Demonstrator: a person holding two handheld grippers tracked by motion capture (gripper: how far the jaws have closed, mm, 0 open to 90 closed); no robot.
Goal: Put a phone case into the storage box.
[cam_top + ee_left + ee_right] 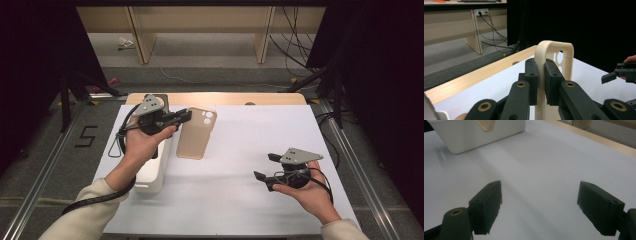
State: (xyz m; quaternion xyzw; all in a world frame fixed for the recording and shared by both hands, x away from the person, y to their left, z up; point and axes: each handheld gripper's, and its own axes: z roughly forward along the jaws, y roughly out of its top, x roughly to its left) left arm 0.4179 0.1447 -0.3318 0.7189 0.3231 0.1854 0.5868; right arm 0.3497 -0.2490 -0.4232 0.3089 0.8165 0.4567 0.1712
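**Phone case clamped and held above the table**

The beige phone case (196,133) is gripped by its edge between the closed fingers of the left gripper (186,117), beside the white bin (152,175). The right gripper (265,167) is held with fingers spread wide, nothing between them

even overhead light, soft shadows on white table (240,150); dark surroundings, slight blur.

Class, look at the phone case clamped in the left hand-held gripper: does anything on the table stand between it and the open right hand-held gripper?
Nothing visible does. The phone case is clamped in the left hand-held gripper; bare white table lies between it and the open right hand-held gripper.
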